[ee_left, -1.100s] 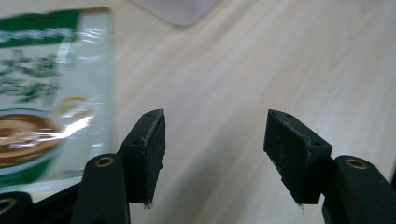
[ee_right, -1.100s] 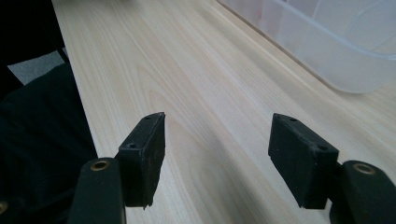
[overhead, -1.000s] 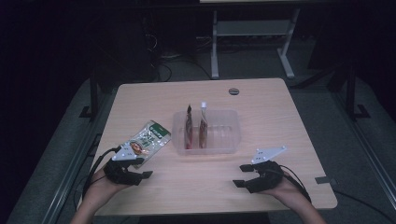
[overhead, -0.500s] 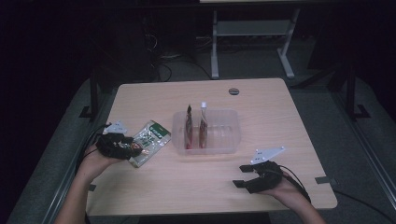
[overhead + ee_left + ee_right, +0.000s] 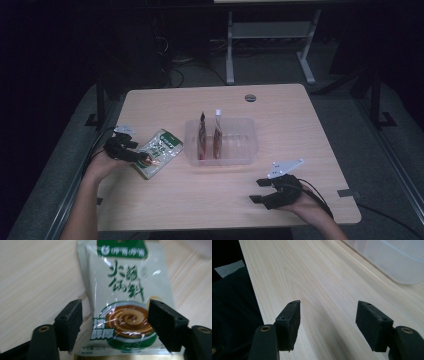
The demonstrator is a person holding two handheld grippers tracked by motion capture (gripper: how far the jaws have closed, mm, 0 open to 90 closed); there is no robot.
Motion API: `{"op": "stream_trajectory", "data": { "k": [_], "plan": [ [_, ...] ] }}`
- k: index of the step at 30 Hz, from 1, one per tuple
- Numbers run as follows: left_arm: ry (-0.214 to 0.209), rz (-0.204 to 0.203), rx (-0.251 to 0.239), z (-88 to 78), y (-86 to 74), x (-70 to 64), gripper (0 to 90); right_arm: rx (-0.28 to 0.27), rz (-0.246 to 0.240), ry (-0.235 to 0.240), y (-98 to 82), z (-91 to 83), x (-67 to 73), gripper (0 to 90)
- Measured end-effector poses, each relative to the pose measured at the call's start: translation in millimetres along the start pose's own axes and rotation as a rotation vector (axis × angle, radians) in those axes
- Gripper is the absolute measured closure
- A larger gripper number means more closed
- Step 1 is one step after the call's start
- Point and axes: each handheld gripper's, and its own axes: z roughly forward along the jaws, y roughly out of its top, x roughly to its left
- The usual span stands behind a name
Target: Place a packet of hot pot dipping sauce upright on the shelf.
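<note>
From the high view, the green-and-white sachet (image 5: 159,152) is seen lying flat near the table's (image 5: 320,130) left edge, just left of the clear bin (image 5: 245,142), with the left gripper (image 5: 141,159) at its near-left end; the right gripper (image 5: 261,190) is parked near the front edge, released. In the left gripper view, the jaws have just been opening and are spread to either side of the sachet's (image 5: 126,302) bottom end, pads clear of the film. It is judged light, soft and slick; a pinch across the sealed bottom edge is favoured. In the right gripper view, open jaws are shown over bare wood.
</note>
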Motion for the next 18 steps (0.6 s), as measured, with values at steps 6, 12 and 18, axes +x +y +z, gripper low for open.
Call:
{"op": "stream_trajectory", "data": {
  "k": [6,12,18],
  "plan": [
    [-0.045,0.007,0.031,11.8,0.5,1.3,21.1,-0.005,0.004,-0.028,-5.4,-5.0,1.8,35.8],
    [-0.084,-0.006,0.049,18.3,-0.5,1.4,18.2,-0.007,0.019,-0.051,-12.0,-11.7,2.8,35.8],
    [-0.071,0.027,0.051,16.4,-1.0,-2.7,26.2,-0.012,0.027,-0.064,-15.0,-14.2,3.2,35.8]
  ]
}}
